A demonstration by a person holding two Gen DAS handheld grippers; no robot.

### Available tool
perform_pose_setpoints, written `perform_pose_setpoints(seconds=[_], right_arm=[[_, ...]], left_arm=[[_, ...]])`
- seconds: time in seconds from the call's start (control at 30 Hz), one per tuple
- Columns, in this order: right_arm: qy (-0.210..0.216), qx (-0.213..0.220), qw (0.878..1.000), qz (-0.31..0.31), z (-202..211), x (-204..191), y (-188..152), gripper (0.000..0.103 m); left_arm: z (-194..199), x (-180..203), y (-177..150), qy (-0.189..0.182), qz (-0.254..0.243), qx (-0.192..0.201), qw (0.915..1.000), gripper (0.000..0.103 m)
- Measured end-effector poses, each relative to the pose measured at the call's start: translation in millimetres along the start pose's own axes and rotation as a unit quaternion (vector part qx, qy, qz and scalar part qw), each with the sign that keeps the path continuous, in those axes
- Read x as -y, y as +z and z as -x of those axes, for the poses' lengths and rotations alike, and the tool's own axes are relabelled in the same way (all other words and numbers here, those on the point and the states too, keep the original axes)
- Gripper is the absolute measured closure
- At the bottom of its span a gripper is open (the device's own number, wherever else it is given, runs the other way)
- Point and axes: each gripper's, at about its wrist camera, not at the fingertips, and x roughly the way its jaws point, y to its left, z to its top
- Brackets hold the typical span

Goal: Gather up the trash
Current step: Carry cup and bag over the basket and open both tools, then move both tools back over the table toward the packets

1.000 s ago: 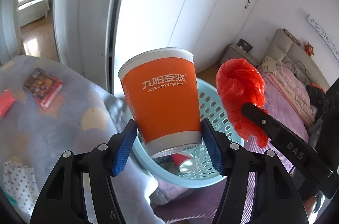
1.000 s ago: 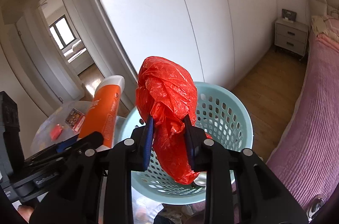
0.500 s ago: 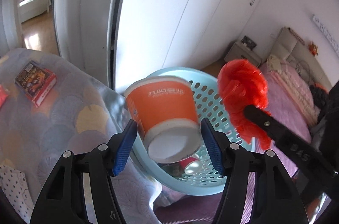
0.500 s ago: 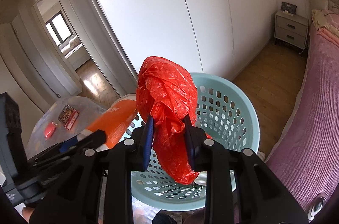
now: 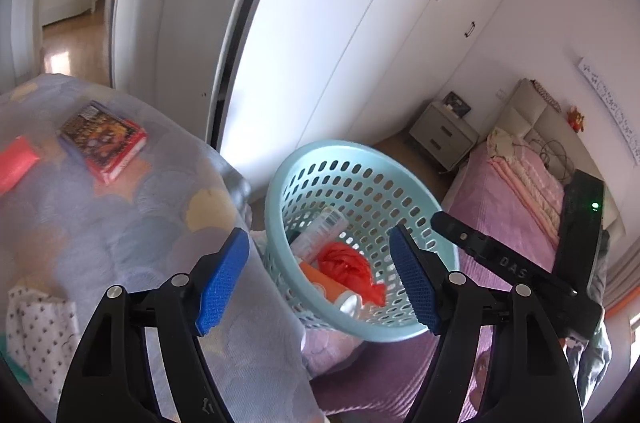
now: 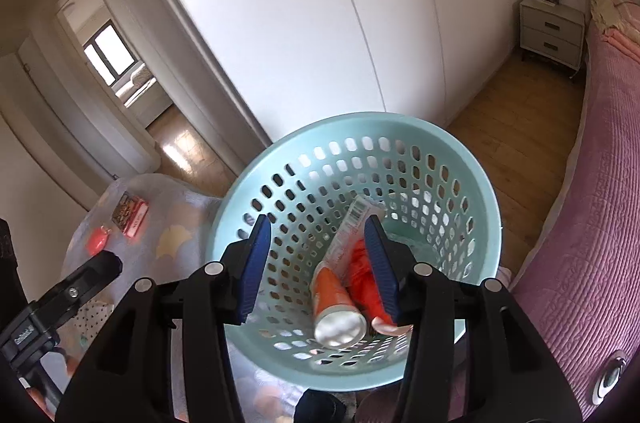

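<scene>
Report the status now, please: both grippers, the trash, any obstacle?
Left gripper open, empty. Right gripper open, empty. Orange cup and red bag lie in basket. No obstacle seen.

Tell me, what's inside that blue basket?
The basket holds an orange cup on its side, a crumpled red bag beside it and a pale tube-like wrapper behind. Anything beneath them is covered, and one finger hides part of the bag.

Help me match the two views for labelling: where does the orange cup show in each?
Left wrist: the cup lies low in the basket, under the red bag, mostly hidden.
Right wrist: the cup lies on its side in the basket, base toward the camera, left of the bag.
Shared landmark: the basket.
</scene>
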Motion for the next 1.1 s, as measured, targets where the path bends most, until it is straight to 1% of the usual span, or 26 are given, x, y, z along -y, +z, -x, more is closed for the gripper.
perform_pose_setpoints(seconds=[0.17,0.33,0.4,0.53,0.6,0.8,1.0,1.1], right_arm=[[0.01,0.005,1.0,0.026,12.5,-25.3,-5.5,0.058],[0.028,0.018,0.998,0.061,29.9,-59.9,-14.5,0.058],[0.035,0.02,0.996,0.075,33.5,-74.3,-19.5,0.058],[0.054,0.015,0.993,0.103,37.6,-102.8,-32.3,0.057],[0.067,0.009,0.991,0.114,37.2,-116.7,-40.4,0.057],[0.103,-0.018,0.984,0.142,25.8,-156.6,-68.3,0.055],[0.122,-0.047,0.977,0.169,12.0,-189.7,-96.9,0.055],[0.13,-0.054,0.974,0.178,9.3,-200.2,-106.3,0.055]], left_arm=[[45.4,-6.6,-1.7,-0.009,0.005,0.038,0.9992,0.032],[91.4,-22.8,-6.5,-0.001,0.019,0.079,0.9967,0.032],[106.2,-31.4,-8.4,0.008,0.027,0.09,0.9955,0.032],[136.4,-53.0,-18.6,0.048,0.041,0.112,0.9917,0.032],[148.9,-63.9,-23.5,0.06,0.044,0.119,0.9902,0.032],[175.5,-99.4,-42.2,0.1,0.061,0.122,0.9857,0.032],[185.3,-129.4,-61.4,0.142,0.07,0.106,0.9816,0.032],[185.8,-144.1,-71.4,0.148,0.084,0.095,0.9809,0.032]])
